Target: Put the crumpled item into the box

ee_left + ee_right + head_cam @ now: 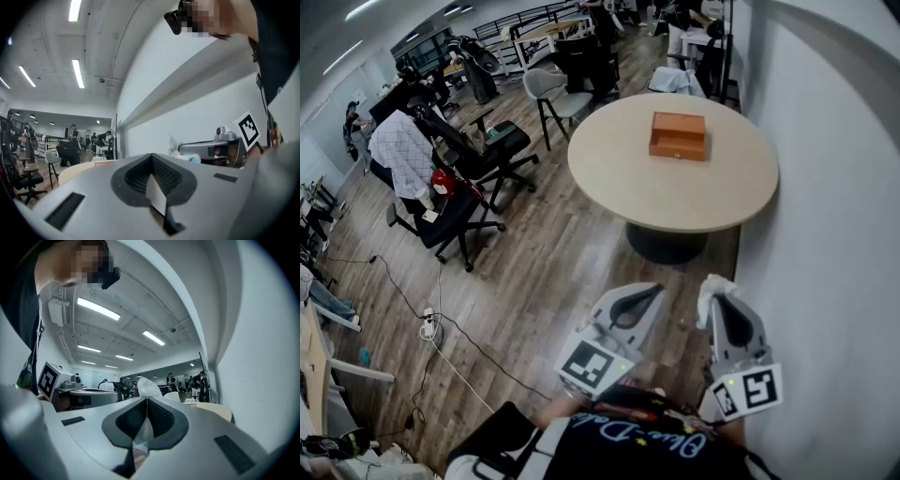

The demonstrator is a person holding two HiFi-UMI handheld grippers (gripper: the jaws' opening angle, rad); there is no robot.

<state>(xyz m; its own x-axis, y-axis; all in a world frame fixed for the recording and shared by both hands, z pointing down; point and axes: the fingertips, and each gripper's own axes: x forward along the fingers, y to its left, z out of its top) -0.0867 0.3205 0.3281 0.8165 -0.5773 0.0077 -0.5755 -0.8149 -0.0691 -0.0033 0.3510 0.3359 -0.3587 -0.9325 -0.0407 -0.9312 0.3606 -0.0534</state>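
An orange-brown box (678, 136) sits on a round beige table (609, 178) ahead of me. A white crumpled item (710, 289) sticks out of my right gripper (715, 298), whose jaws are shut on it; in the right gripper view the crumpled item (149, 386) pokes up past the tips of the right gripper (146, 399). My left gripper (652, 292) is held beside it at waist height, jaws together with nothing in them. In the left gripper view the left gripper (151, 155) points towards the table, with the box (104, 162) far off. Both grippers are well short of the table.
A white wall (834, 234) runs close along my right. Black office chairs (473, 202) and a seated person (403, 150) are to the left of the table, a grey chair (551, 94) behind it. Cables and a power strip (428, 326) lie on the wooden floor.
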